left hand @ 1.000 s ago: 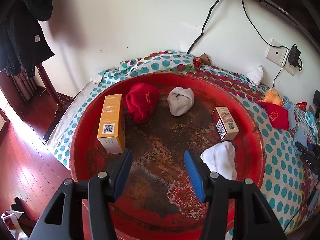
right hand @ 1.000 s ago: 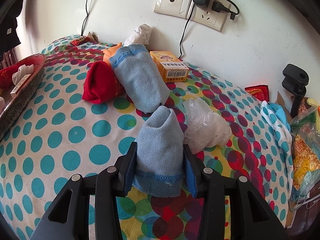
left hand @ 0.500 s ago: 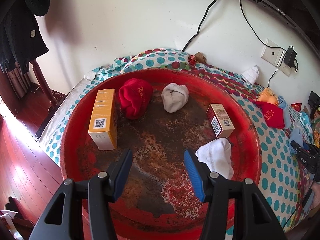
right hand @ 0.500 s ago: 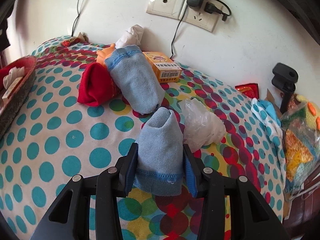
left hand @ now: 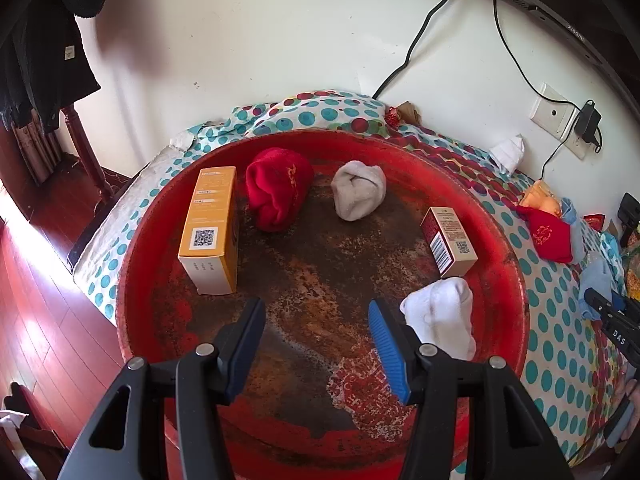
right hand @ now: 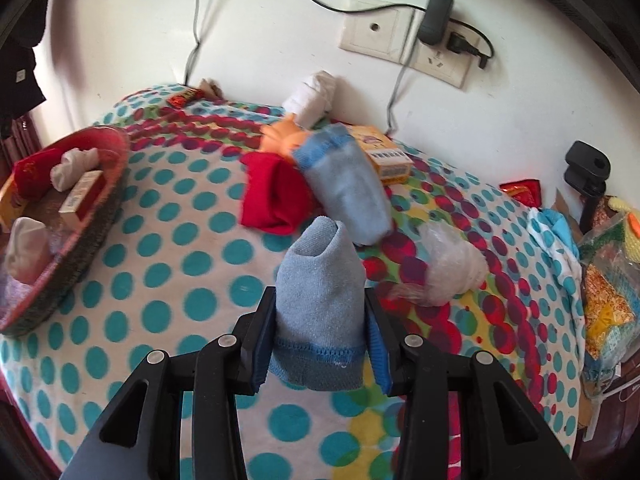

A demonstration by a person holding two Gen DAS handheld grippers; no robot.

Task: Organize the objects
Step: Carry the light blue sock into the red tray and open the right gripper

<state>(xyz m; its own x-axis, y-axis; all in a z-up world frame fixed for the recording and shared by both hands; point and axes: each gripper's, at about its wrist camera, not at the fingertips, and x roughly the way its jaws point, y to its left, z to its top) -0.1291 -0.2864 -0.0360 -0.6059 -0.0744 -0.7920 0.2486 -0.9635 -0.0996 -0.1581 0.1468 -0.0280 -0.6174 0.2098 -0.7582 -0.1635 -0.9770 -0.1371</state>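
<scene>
Boxes (left hand: 210, 228) and rolled socks (left hand: 354, 194) in the tray (left hand: 504, 248) on the bed (right hand: 168, 240)

Wall socket (right hand: 440, 62) with charger (right hand: 434, 18), dark coat (left hand: 36, 52), wooden floor (left hand: 36, 300)

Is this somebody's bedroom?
Probably a bedroom: a polka-dot bedsheet strewn with rolled socks like the light blue sock, dark clothes hanging nearby, and a wall socket.

We see a red tray (left hand: 516, 280) with worn, rusty, rough base, soft knit cloth socks (right hand: 320, 280), matt cardboard boxes (left hand: 212, 224), crinkly clear plastic bag (right hand: 448, 272), dotted cloth cover (right hand: 180, 280), glossy wood floor (left hand: 36, 312), matt black plastic grippers (left hand: 316, 336)
</scene>
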